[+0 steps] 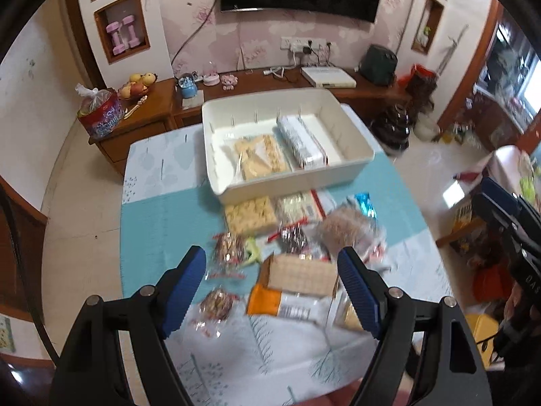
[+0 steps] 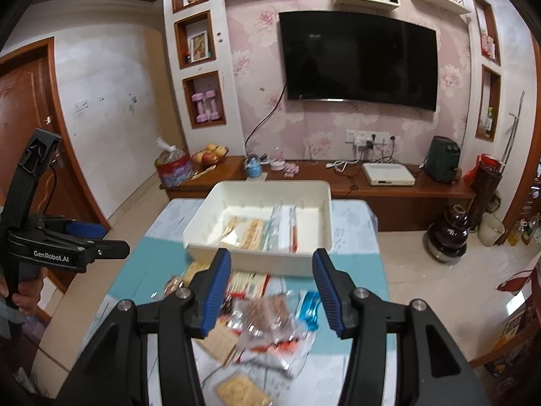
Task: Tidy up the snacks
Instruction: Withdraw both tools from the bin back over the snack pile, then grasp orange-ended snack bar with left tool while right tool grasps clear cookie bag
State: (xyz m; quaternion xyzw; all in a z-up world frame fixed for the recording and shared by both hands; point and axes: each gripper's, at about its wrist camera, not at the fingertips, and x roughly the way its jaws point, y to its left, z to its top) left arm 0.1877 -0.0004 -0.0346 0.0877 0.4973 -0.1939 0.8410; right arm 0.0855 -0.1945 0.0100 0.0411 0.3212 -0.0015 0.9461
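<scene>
Both grippers, left [image 1: 272, 280] and right [image 2: 272, 292], are hanging open and empty over loose snacks [image 1: 290, 240]. The bin [image 1: 358, 160] is sitting by the worktop [image 1: 159, 223] far edge, holding two packs, its right half bare.

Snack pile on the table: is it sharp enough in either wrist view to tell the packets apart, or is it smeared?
Left wrist view: loose snack packets smeared by motion blur, white bin fairly sharp, fisheye bends the walls. Right wrist view: the pile is also blurred, labels unreadable; the TV stays crisp with only faint reflections.

A dark television [image 2: 360, 59] hangs on pink floral wallpaper [image 2: 257, 67] above a long wooden cabinet [image 2: 389, 191].
</scene>
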